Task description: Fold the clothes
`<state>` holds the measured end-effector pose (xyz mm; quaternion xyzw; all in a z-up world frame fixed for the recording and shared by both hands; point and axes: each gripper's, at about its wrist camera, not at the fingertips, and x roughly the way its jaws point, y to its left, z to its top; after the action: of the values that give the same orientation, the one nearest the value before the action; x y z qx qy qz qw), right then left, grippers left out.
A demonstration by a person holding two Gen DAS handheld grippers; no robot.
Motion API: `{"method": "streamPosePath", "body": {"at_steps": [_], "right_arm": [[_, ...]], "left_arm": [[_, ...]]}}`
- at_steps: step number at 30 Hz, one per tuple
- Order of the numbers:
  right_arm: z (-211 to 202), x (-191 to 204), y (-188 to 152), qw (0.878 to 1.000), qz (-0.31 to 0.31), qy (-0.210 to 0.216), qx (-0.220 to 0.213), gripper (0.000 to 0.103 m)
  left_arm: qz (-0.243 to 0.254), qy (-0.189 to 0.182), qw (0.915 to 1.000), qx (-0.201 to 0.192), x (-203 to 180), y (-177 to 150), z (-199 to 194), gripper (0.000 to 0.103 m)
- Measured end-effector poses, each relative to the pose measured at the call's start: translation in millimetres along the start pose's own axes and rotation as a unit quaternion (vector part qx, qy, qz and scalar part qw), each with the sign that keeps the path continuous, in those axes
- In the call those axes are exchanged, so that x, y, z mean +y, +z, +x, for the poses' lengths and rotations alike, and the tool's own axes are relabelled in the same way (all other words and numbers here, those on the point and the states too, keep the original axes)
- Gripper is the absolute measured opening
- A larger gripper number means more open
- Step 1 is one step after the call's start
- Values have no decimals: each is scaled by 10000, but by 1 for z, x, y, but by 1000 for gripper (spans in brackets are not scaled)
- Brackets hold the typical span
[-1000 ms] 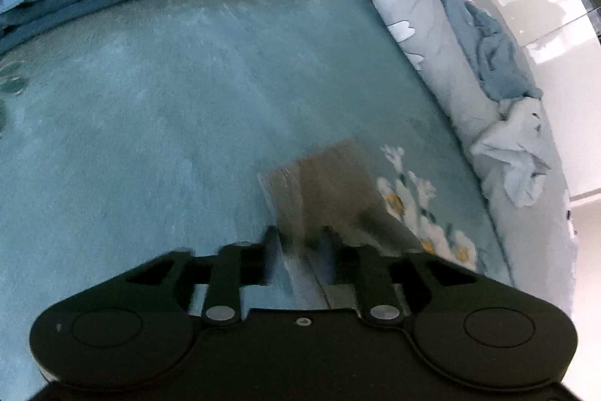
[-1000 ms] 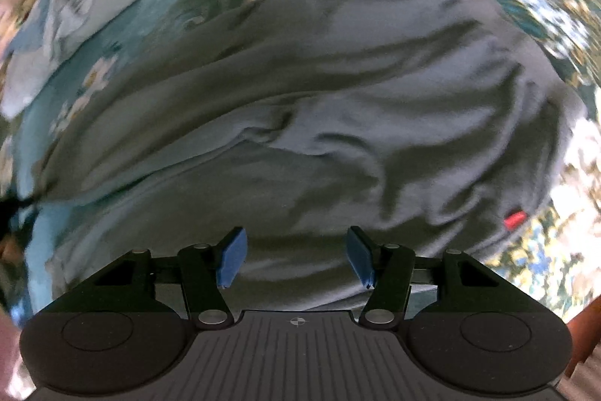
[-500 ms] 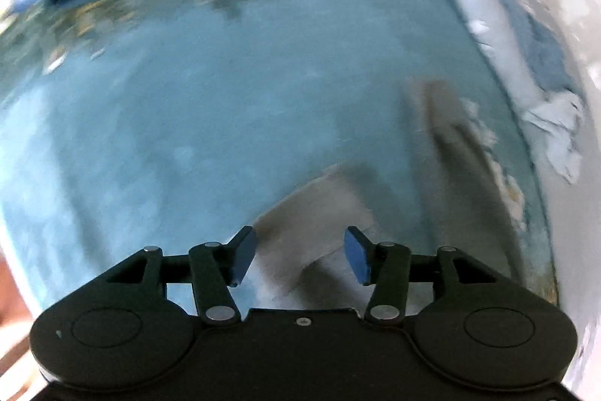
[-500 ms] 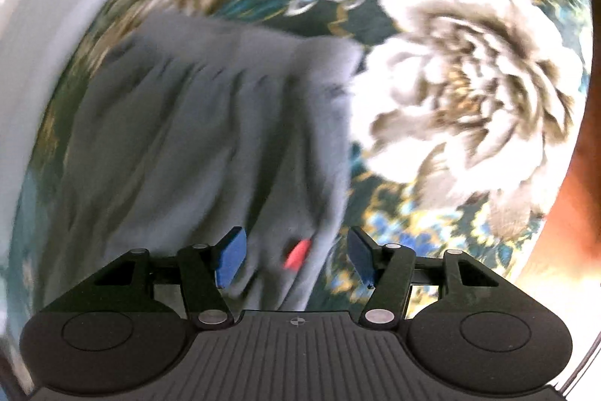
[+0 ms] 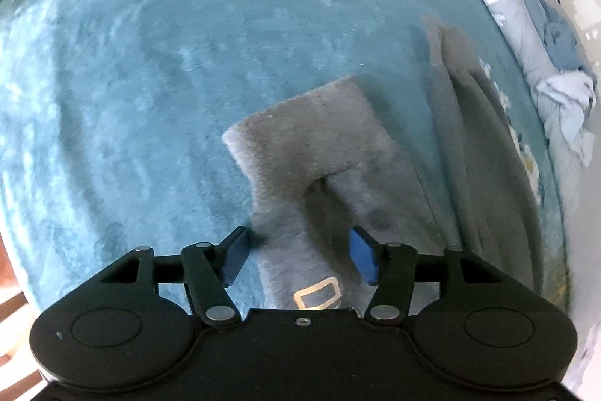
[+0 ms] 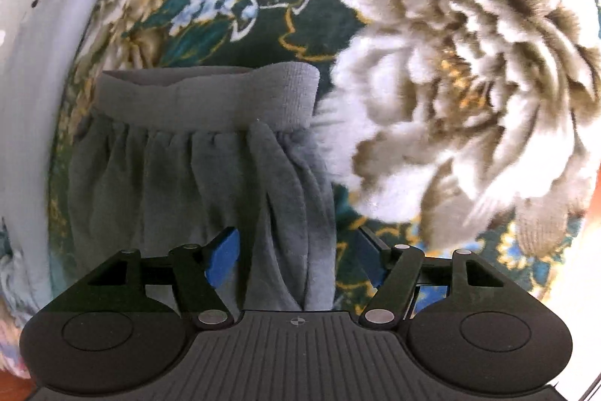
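Left claw [image 5: 296, 260] now off trousers [image 5: 319, 153]

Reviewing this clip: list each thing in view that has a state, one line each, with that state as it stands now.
left gripper: open, fingers on either side of grey cloth.
right gripper: open, astride the garment's edge.
grey garment: lying on the blanket, one end folded over itself.
waistband: flat, gathered cloth below it.
blue blanket: spread out under the garment.
pale blue bedding: bunched along the right edge.

The grey trousers [image 5: 319, 153] run under both claw bodies, lower parts hidden.
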<state>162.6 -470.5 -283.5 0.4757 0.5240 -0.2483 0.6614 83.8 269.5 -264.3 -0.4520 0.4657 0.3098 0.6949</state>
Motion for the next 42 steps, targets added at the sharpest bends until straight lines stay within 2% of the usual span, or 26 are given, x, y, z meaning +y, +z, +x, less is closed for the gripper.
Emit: {"method": "streamPosePath", "body": {"at_steps": [2,5,6,9,11,15,18,23,31,34,35,36,40,42], "right_arm": [[3,0,3,10000,63,47,6,60],[8,-1,6,9997,216,85,45,49],[9,-1,7,9997,212,42,58,37],[7,2,10,9999,126,-33,49,10],[2,5,9,9999,71,-75,-23,8],[-23,6,5,9995,-21,-109,-286,7],[-33,-2,4,9997,-64,-82,-221,7],[-12,-10,-1,9991,-95,-412,-32,7],[-12,0,0,9981,-356,-502,-22,12],[-30,5,2,9979,-394,-437,-275,24],[-37,8,3,9974,-424,-417,-397,27],[-45,11,6,9968,-466,-385,-523,31],[-60,45,26,9918,-981,-67,-821,38],[-53,71,37,9893,-1243,163,-743,43]], "left_arm": [[33,22,10000,-49,-3,2,1,34],[-1,70,9999,-115,-6,5,1,19],[-46,96,9999,-134,-5,6,0,10],[-72,218,9994,-244,-7,7,-6,5],[-27,256,9991,-335,-10,7,-13,4],[104,161,9986,-489,-12,11,-37,4],[214,217,9984,-484,-5,15,-45,4],[75,596,9976,-331,18,8,-22,5],[236,700,9972,-146,13,16,-9,10],[313,768,9965,-136,14,21,-19,29],[277,813,9960,-232,15,24,-26,39],[213,867,9954,-336,17,28,-33,43],[37,759,9943,-745,11,56,-52,46],[323,660,9936,-862,-9,73,-47,49]]}}
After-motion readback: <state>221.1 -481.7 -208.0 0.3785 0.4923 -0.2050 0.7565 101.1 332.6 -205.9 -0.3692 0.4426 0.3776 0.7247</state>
